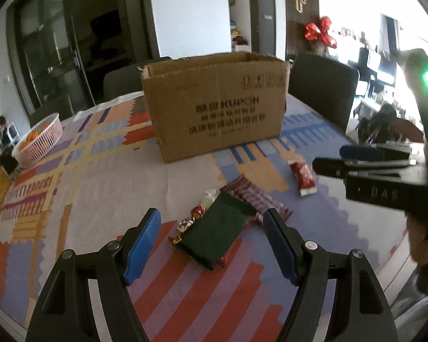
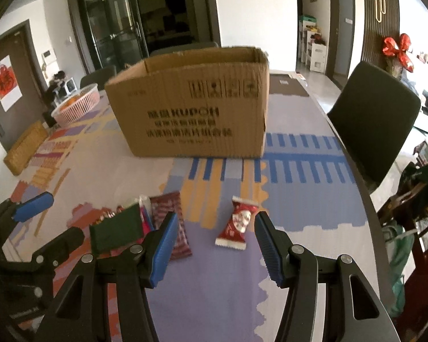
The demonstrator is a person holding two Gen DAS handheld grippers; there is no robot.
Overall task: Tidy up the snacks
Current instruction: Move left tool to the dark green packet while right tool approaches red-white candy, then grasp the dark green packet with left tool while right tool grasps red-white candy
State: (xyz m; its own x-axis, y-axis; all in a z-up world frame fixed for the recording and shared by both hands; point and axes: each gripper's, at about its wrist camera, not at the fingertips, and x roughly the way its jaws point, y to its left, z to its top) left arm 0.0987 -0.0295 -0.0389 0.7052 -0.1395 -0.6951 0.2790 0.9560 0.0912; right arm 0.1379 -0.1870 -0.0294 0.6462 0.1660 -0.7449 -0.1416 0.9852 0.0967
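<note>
Dark green packet point(image 1: 218, 229) flat among wrapped sweets, red snack point(image 2: 236, 222) apart (both flat)

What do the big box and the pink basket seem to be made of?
The box: brown corrugated cardboard, matte; fluting lines and torn rim edges show. The pink basket: probably moulded plastic, judging by its regular open lattice wall, though blur leaves it uncertain.
</note>
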